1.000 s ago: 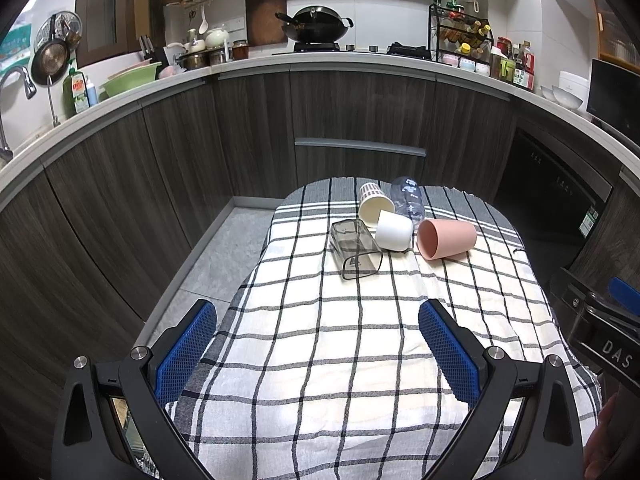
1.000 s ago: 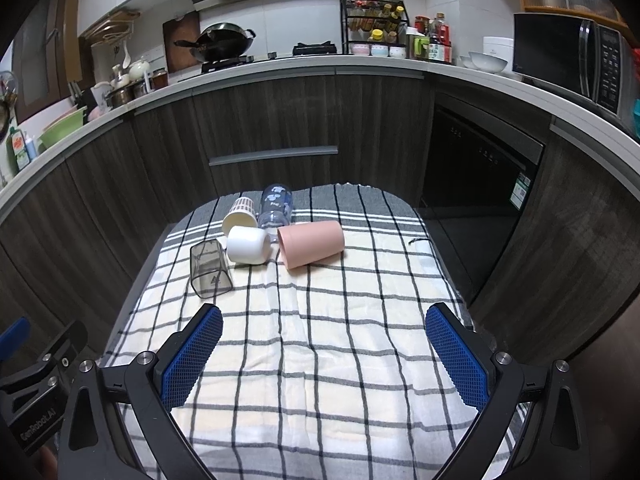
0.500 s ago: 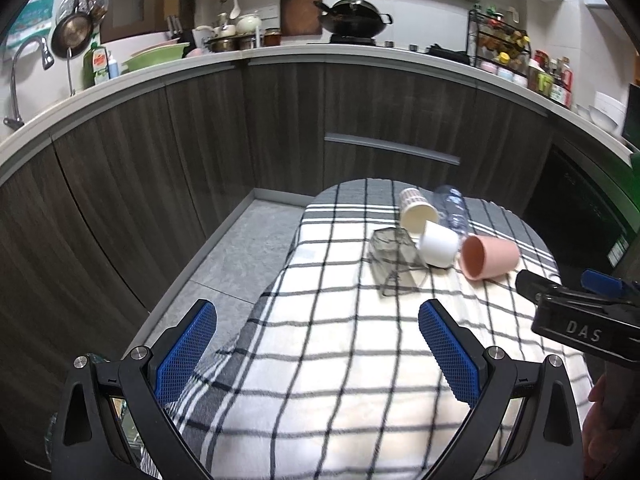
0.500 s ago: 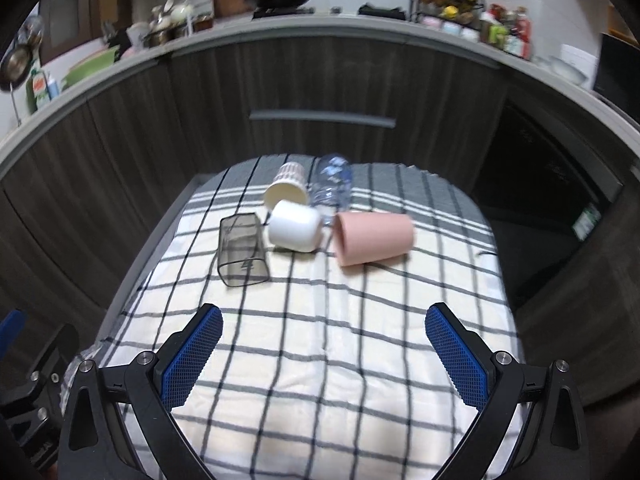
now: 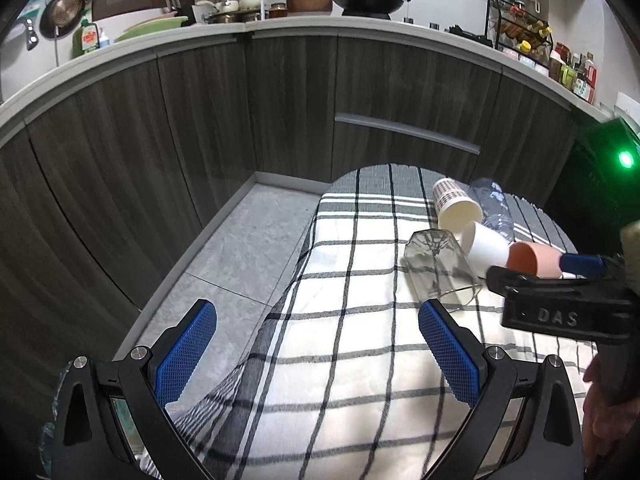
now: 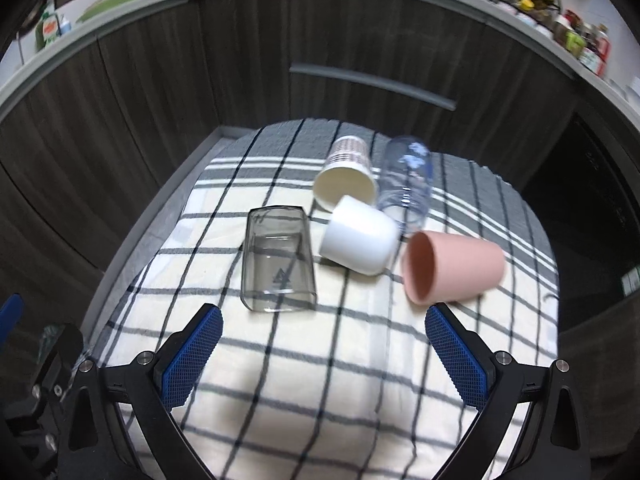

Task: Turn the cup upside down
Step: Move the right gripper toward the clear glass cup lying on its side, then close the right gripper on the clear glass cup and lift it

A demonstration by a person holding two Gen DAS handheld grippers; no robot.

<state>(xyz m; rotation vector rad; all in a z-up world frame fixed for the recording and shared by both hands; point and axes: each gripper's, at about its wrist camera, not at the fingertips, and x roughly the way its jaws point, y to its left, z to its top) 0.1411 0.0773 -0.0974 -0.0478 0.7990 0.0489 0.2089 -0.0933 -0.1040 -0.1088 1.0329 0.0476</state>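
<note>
Lying on their sides on the checked cloth (image 6: 280,380) over the tabletop, five cups wait to be turned mouth-down: from left, a clear square tumbler (image 6: 278,260), a patterned paper cup (image 6: 346,180), a white cup (image 6: 360,240), a clear plastic cup (image 6: 408,178) and a pink cup (image 6: 452,266). The left gripper (image 5: 318,354), jaws wide and empty, hangs over the cloth's left edge, likely keeping clear. The right gripper (image 6: 324,360), jaws wide and empty, faces the cluster, seemingly lined up to approach one; which cannot be told.
</note>
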